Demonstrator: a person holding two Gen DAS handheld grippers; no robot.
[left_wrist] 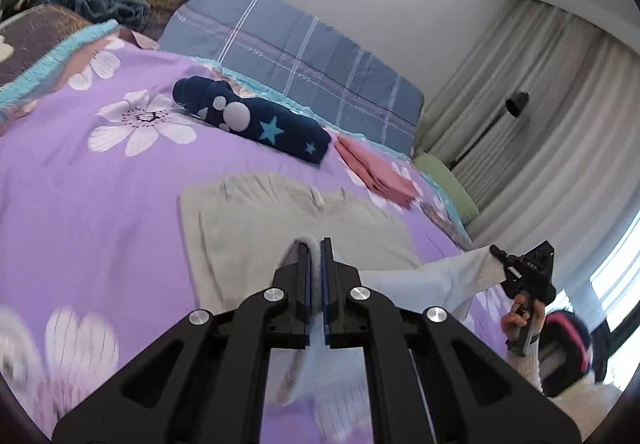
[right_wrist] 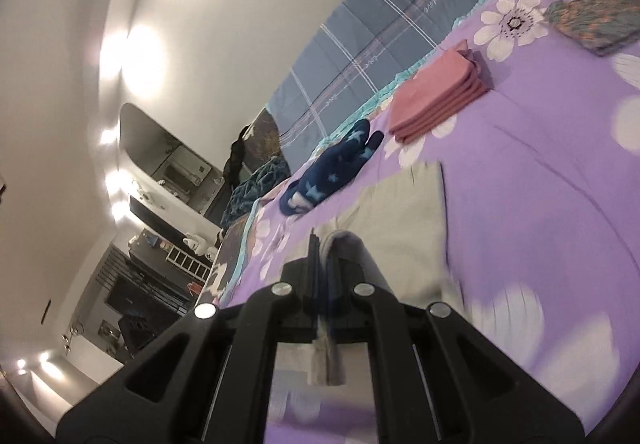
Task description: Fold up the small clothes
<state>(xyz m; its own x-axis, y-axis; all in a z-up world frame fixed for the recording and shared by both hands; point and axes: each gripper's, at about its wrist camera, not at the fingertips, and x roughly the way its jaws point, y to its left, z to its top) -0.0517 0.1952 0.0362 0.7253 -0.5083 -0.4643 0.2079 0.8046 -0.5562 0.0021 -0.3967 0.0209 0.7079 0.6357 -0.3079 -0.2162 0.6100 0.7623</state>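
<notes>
My left tongs (left_wrist: 316, 244) are clenched on a lifted edge of the pale beige cloth garment (left_wrist: 280, 211), the fabric pinched thin between the two black jaws. My right tongs (right_wrist: 324, 244) are likewise clenched on another edge of the same garment (right_wrist: 404, 211), a fold of it trapped between the jaws and trailing back toward the camera. In the left wrist view the right tongs (left_wrist: 496, 252) show at about 4 o'clock from the left ones, with a stretch of the pale cloth drawn to their tip and my hand (left_wrist: 520, 320) on the handle below. The rest of the garment lies spread flat on the purple bedspread with large white flowers (left_wrist: 80, 203), directly ahead at 12 o'clock. Beyond it, at 11 o'clock, lies a rolled dark navy fleece piece with light blue stars and grey-white dots (left_wrist: 256, 123); at 1 o'clock, just beside that roll, is a folded stack of pink cloth (left_wrist: 376, 171). Behind both runs a blue plaid pillow or quilt (left_wrist: 304, 59) against the white wall. In the right wrist view, a folded multicoloured patterned cloth (right_wrist: 592, 23) lies at 2 o'clock, well apart from the pink stack (right_wrist: 436, 95). Edges of the frames are blurred.
</notes>
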